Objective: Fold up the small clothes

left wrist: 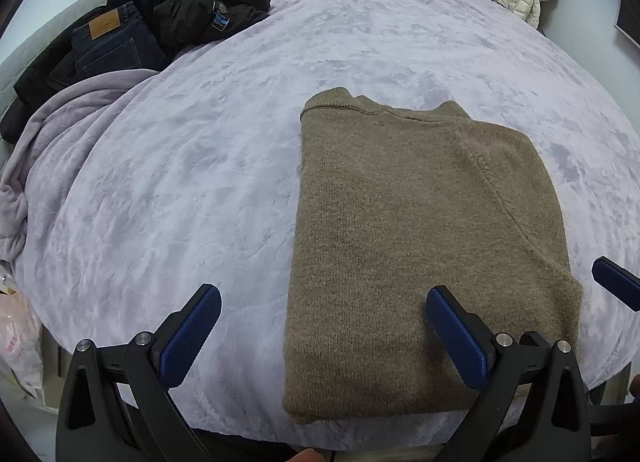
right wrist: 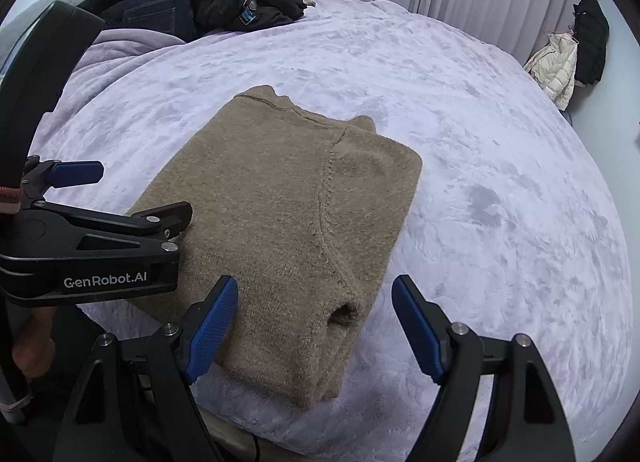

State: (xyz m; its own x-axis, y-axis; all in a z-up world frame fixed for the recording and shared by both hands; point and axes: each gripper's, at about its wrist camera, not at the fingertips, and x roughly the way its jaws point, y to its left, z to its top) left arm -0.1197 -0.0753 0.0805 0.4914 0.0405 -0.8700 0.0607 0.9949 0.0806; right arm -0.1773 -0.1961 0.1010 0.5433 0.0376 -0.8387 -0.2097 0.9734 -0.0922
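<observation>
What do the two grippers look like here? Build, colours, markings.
Both match. The left gripper and right gripper have black angular linkage arms with silver pivot pins, and blue textured finger pads. In the right wrist view, the left gripper's body reads "GenRobot.AI" in white.

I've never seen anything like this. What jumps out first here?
A tan knitted sweater, folded into a neat rectangle, lies on the pale lilac plush bedspread. Two open blue-padded grippers, left and right, frame its near edge. Dark jackets and jeans are heaped at the bed's far left corner.

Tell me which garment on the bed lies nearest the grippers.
The tan sweater, folded flat just ahead of both; the jeans and black jacket are piled at the far corner.
</observation>
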